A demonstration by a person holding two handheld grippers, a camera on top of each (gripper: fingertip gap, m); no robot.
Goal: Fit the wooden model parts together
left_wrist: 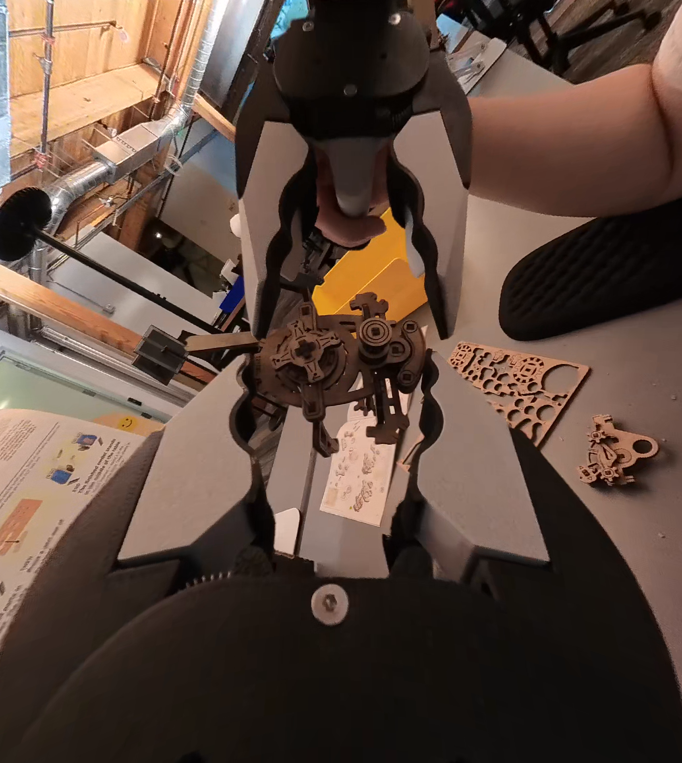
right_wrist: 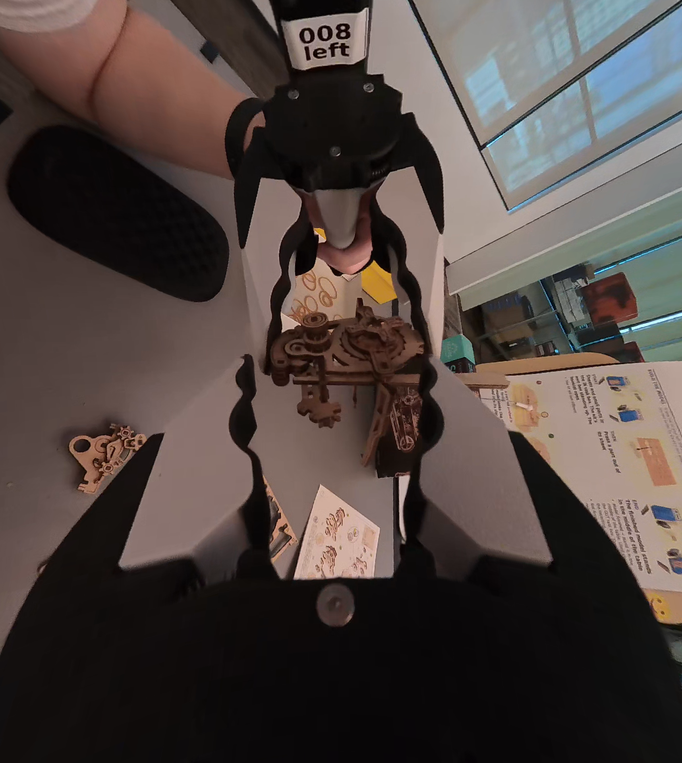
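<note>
A dark wooden model (left_wrist: 310,363) of gears, discs and a notched cross hangs above the grey table (left_wrist: 578,536), between both grippers. My left gripper (left_wrist: 337,363) is shut on it, one fingertip against each side. My right gripper (left_wrist: 351,332) comes from the opposite side with its jaws spread wider than the model. In the right wrist view the model (right_wrist: 331,351) sits between the left gripper's (right_wrist: 347,355) fingers. My right gripper (right_wrist: 338,365) is open, and a gap shows by its left finger. A flat arm ending in a dark block (left_wrist: 161,355) sticks out of the model.
A small pale wooden sub-assembly (left_wrist: 615,454) lies loose on the table and also shows in the right wrist view (right_wrist: 104,454). Beside it lie a punched-out sheet (left_wrist: 516,384) and a leaflet (left_wrist: 359,475). A black pad (left_wrist: 611,272), a yellow bin (left_wrist: 372,272) and a picture board (left_wrist: 21,495) surround them. Left and right tips are no more than a few centimetres apart. Both grippers' tips are roughly 20 cm from the small pale wooden sub-assembly (left_wrist: 615,454).
</note>
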